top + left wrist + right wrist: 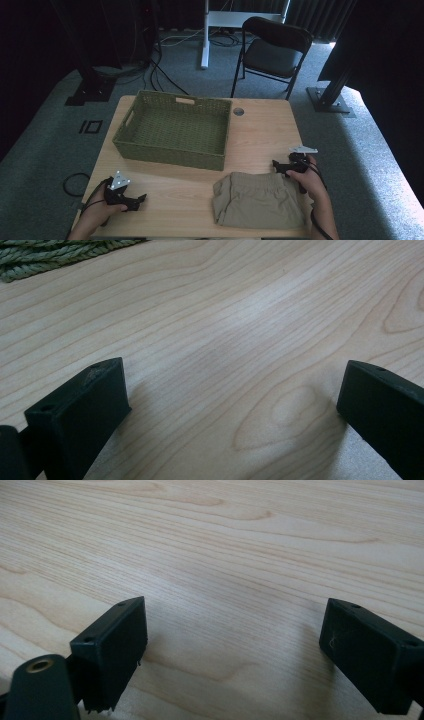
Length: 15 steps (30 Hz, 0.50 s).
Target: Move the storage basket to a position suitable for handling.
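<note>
High view: my left gripper (136,201) sits near the table's (260,135) near-left corner, pointing right along the near edge. My right gripper (278,166) is at the right side, pointing left, just beside the far-right corner of the shorts (257,200). I cannot tell from here whether it touches the cloth. The shorts are khaki, folded flat, lying at the near edge right of centre, waistband toward the far side. The green woven basket (150,150) stands far-left of centre, its near wall just beyond the shorts' far-left corner, apart from them. Beyond the table, a black folding chair (272,52) on grey carpet.

Left gripper view: jaws spread wide, nothing between them but bare wood grain. A strip of the basket's weave (55,255) shows at the top left corner, which the high view places well ahead and to one side of this gripper. The shorts are outside this frame.

Right gripper view: jaws likewise wide apart, bare wood between them. A light thread or fibre clings to the right-hand jaw's face, too small to see from above. No cloth in this frame, so the jaws look across the table just past the shorts.

The high view is too small to judge jaw gaps; the gripper views settle that.
</note>
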Tool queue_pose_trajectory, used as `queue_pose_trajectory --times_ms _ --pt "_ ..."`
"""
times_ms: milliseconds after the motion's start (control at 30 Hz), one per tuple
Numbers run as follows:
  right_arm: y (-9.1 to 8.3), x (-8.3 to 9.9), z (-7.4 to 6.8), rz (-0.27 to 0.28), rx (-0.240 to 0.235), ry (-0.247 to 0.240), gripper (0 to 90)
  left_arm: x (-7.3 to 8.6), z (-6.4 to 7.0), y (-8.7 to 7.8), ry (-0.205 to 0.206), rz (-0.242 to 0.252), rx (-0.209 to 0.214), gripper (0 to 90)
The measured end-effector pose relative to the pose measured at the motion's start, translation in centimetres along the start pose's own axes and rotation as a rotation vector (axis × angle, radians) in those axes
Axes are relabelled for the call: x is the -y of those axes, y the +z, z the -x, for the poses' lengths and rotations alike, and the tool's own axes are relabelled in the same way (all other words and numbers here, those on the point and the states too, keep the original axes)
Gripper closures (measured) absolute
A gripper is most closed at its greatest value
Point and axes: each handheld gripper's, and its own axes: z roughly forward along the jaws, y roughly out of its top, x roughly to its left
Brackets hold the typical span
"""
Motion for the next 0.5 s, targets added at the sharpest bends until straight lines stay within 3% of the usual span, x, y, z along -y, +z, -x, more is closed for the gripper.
queue_pose_trajectory --times_ms 367,500 --pt "-0.9 -2.2 -0.5 0.065 -0.006 0.036 11.5 -0.9 -1.8 -0.8 -0.033 0.021 -0.016 0.9" --pt "-1.4 -3.1 -1.2 0.085 -0.024 0.042 11.5 -1.4 -2.3 -1.2 -0.028 0.033 -0.026 0.9"
